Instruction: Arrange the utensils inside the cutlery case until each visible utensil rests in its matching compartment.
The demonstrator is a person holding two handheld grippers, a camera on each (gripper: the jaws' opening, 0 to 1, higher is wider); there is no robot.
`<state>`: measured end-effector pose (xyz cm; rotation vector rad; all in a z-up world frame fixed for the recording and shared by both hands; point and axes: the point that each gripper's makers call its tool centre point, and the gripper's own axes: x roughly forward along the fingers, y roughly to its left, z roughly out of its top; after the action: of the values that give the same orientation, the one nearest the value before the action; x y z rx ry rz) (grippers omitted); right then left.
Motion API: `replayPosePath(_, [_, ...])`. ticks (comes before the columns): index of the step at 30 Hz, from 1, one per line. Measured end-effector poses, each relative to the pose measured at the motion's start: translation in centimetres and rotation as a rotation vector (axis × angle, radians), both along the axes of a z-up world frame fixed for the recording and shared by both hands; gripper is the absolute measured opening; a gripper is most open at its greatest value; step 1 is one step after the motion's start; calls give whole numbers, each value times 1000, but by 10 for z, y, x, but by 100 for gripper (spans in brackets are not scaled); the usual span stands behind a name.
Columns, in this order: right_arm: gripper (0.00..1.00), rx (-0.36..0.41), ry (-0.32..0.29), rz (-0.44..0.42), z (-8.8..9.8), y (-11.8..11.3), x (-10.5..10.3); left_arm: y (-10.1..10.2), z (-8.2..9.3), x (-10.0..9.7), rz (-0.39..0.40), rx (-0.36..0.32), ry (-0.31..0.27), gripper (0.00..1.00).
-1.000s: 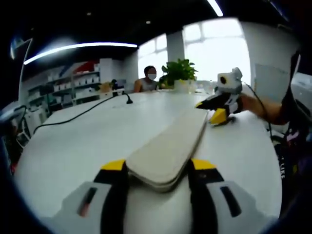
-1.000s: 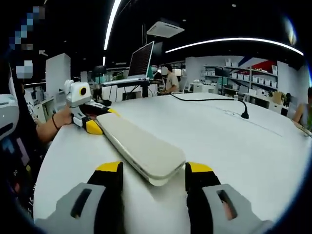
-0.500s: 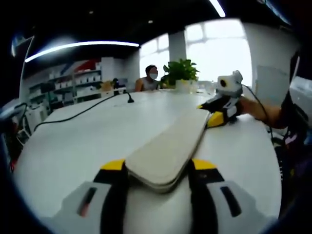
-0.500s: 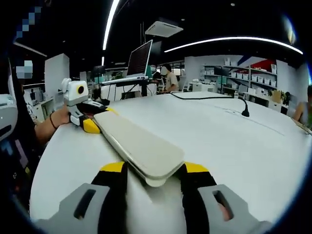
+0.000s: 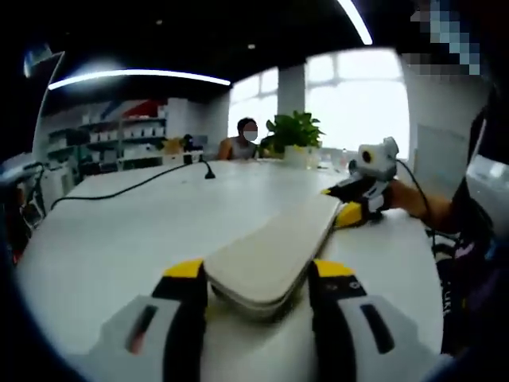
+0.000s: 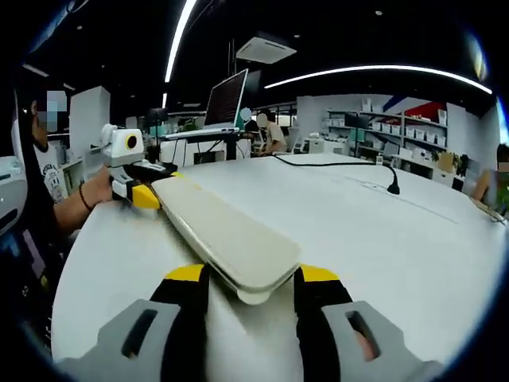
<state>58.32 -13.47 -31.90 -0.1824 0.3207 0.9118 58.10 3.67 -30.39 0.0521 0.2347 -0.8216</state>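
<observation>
Closed cutlery case (image 5: pixel 274 255) on white table (image 5: pixel 119 231), clamped endwise by left gripper (image 5: pixel 258 282) at 6 o'clock and right gripper (image 6: pixel 248 285); opening step pending, lid release needed next.

So it's a big white table (image 5: pixel 119 231), rounded edge, pretty bare. The closed beige cutlery case (image 5: pixel 274 255) sits lengthwise on it, a black cable (image 5: pixel 119 191) snakes across to a small black plug-like thing (image 6: pixel 392 189), and a potted plant (image 5: pixel 296 131) is at the far end
</observation>
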Motion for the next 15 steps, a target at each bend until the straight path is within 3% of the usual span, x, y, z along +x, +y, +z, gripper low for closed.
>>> replayPosePath(13, [44,5,-82,-55,26,-29,-5,-28,21,9,-47,40,-54,54])
replayPosePath(15, [45,55,-78,-70,33,-32,-5,-31,20,10,-53,69,-65,54])
